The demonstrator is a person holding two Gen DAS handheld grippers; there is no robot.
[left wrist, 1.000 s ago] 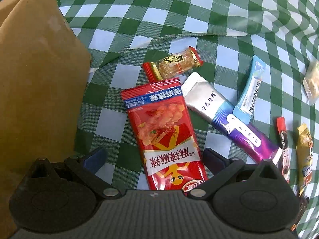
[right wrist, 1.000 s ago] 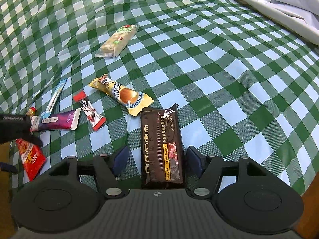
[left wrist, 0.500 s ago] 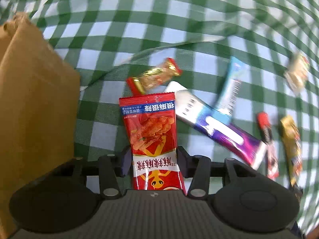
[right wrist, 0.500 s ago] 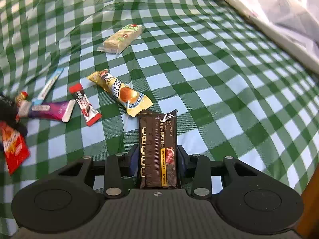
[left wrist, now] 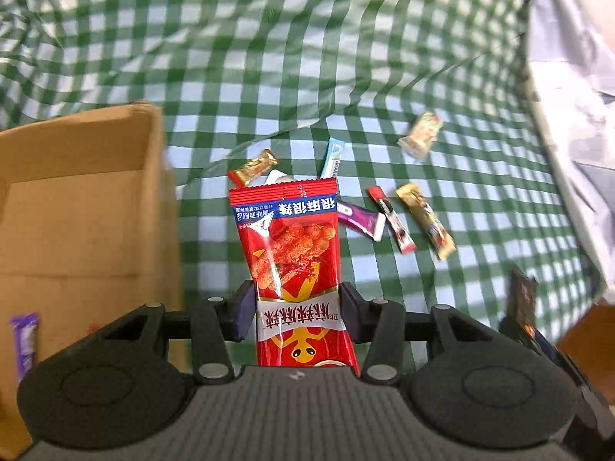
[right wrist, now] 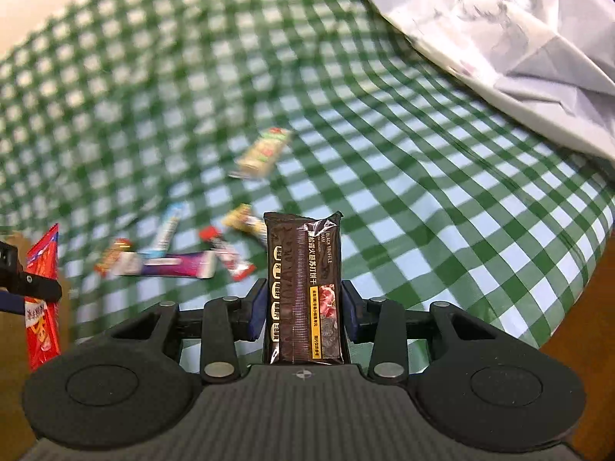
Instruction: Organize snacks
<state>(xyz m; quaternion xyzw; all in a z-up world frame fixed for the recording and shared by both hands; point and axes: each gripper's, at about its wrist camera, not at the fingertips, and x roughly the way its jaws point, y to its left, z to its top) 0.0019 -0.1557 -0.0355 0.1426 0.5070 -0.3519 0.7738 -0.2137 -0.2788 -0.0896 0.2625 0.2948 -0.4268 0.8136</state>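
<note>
Two sets of tongs, one packet each: the left tongs (left wrist: pixel 296 315) are clamped on the lower half of a red snack packet (left wrist: pixel 294 253), its pads pressing the packet's two long edges so that it stands upright, clear of the cloth. The right tongs (right wrist: pixel 303 315) are clamped the same way on a dark brown biscuit packet (right wrist: pixel 303 288), gripped low across its width, with its top end free above the pads. Gripping each packet by its narrow sides appears to keep it stiff and steady for carrying.

To the left of the red packet an open cardboard box (left wrist: pixel 77 207) sits on the worktop, a purple wrapper (left wrist: pixel 25 342) showing at its near edge; it is probably where the snacks are bound, which would explain why both packets are held aloft beside it.

On the green checked tablecloth (left wrist: pixel 346 57) beyond lie the snacks not yet collected: a small gold-and-red bar (left wrist: pixel 253 167), a light blue stick (left wrist: pixel 332 157), a purple pouch (left wrist: pixel 361 219), a red-ended sachet (left wrist: pixel 392 221), a yellow wrapped cake (left wrist: pixel 424 219) and, well apart from them, a pale wafer pack (left wrist: pixel 421 134). A crumpled white plastic bag (right wrist: pixel 519 38) lies at the far right edge of the worktop.
</note>
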